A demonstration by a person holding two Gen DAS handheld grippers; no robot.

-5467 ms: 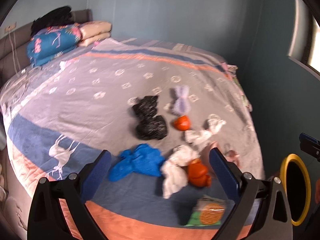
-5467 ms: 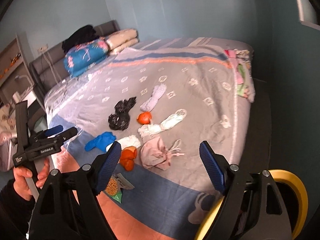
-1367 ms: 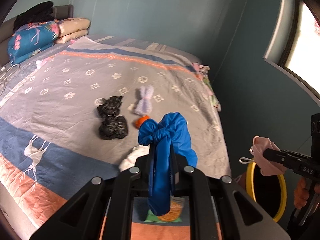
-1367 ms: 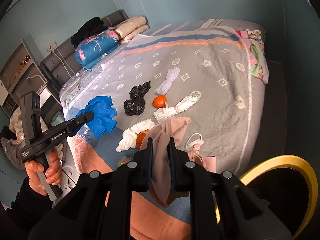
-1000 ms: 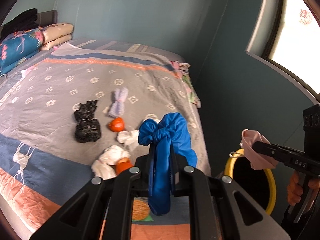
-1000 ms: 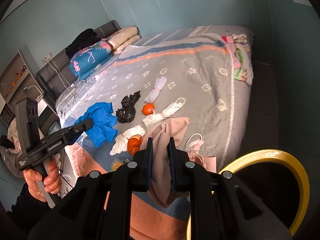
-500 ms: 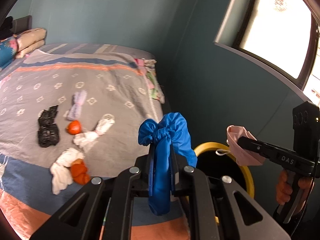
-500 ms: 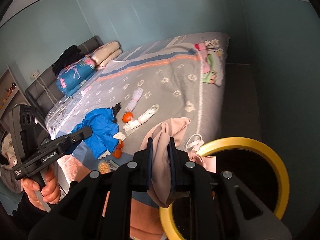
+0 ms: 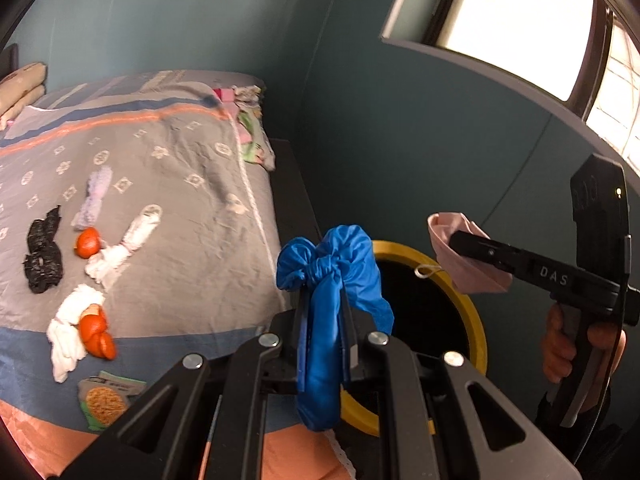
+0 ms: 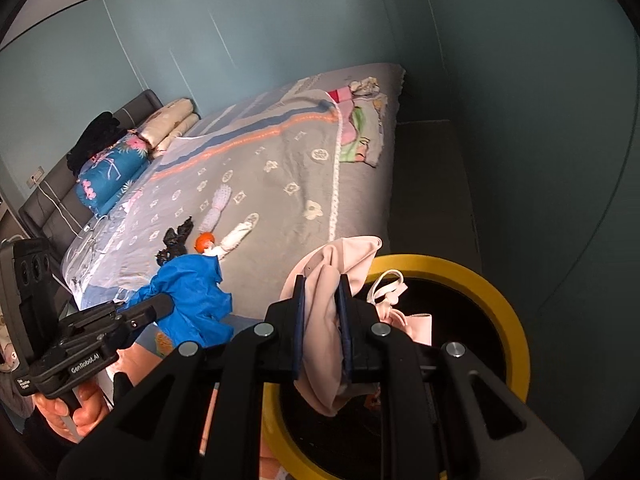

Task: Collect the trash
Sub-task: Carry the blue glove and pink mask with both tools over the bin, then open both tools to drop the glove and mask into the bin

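My left gripper (image 9: 322,312) is shut on a crumpled blue glove (image 9: 332,264), held in the air beside the bed's corner, just left of the yellow-rimmed bin (image 9: 476,312). My right gripper (image 10: 322,304) is shut on a pink face mask (image 10: 340,264) whose white ear loop dangles over the bin (image 10: 512,320), which lies directly below it. In the left wrist view the right gripper (image 9: 456,240) and the mask (image 9: 460,272) hang over the bin's far rim. The left gripper (image 10: 160,304) with the glove (image 10: 192,292) shows at the left of the right wrist view.
On the bed (image 9: 192,216) lie a black bag (image 9: 42,256), orange peels (image 9: 94,332), an orange (image 9: 87,243), white tissues (image 9: 116,256), a lilac bundle (image 9: 94,196) and a snack packet (image 9: 106,400). Folded clothes (image 10: 360,128) sit at the bed's far corner, pillows (image 10: 116,164) at its head.
Both grippers swung away from the bed toward the bin with their loads. The bin has come under the right gripper, and the bed litter has slid to the left of both views.
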